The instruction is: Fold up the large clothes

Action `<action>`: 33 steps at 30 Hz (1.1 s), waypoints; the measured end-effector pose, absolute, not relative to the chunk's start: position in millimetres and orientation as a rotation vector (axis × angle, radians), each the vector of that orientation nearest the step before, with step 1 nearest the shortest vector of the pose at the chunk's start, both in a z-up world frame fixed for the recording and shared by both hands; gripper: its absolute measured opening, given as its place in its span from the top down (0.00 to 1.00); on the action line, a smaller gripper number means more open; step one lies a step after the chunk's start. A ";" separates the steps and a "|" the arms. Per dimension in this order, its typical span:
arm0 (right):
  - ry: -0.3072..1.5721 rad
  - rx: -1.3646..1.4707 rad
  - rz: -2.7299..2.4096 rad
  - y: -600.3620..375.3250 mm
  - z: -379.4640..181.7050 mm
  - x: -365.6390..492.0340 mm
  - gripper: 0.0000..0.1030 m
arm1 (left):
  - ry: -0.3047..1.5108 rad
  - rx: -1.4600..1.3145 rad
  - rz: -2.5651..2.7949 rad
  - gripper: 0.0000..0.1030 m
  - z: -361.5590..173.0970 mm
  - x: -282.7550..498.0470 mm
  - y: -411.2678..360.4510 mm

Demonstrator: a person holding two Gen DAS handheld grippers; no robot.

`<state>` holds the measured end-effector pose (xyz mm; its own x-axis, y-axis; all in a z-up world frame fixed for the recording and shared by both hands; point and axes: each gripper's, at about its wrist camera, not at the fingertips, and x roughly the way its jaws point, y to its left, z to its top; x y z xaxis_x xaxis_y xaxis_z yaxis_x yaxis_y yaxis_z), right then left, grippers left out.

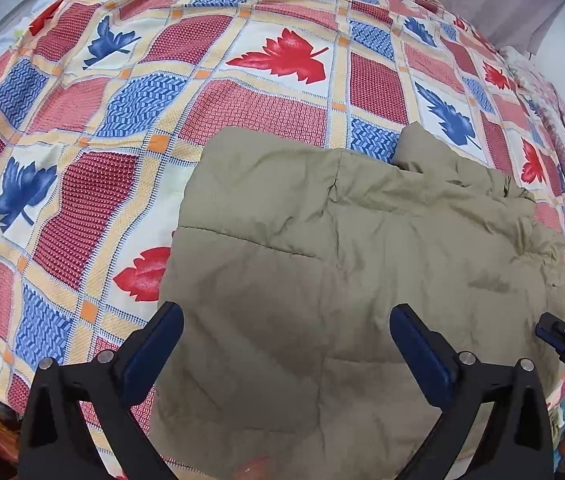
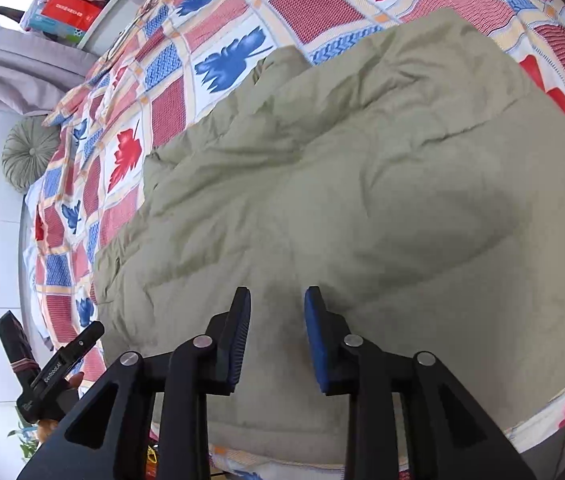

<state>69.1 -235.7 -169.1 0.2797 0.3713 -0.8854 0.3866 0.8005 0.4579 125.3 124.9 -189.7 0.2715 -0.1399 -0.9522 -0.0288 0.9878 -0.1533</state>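
Left wrist view: left gripper [image 1: 286, 332] spread wide, right gripper [image 2: 277, 316] part-open, both empty over khaki padded jacket [image 1: 342, 260]; puffy fabric may slip a shallow pinch.

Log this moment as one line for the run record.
task: fold large clothes | left gripper: open, empty | right gripper: open, empty | khaki padded garment: on patterned bedspread

Khaki on a leaf-print check

I saw a plain khaki-olive padded jacket [image 1: 342, 248] on a bedspread [image 1: 130, 92] checked red, blue and cream, with red and blue leaves; gripper pads [image 2: 320, 344] were blue.
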 end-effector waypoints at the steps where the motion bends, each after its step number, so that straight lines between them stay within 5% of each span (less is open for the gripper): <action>1: 1.325 0.693 -0.009 -231.8 -169.6 68.4 0.65 | 1.294 -0.147 -0.081 0.00 -188.8 124.6 125.6; 9: 1.358 0.659 0.010 -199.8 -169.7 61.4 0.42 | 1.311 -0.091 -0.091 0.00 -196.0 118.8 136.3; 19: 1.389 0.587 0.048 -174.8 -169.4 62.5 0.40 | 1.358 -0.158 -0.137 0.00 -215.3 112.3 161.9; 33: 1.413 0.595 0.052 -174.9 -190.7 58.5 0.39 | 1.525 -0.675 -0.588 0.00 -295.0 139.8 196.2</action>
<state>58.5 -174.9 -190.7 0.1817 0.3783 -0.9077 0.3101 0.8539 0.4180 139.8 196.2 -295.0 -0.0215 -0.7197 -0.6939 -0.0676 0.6936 -0.7172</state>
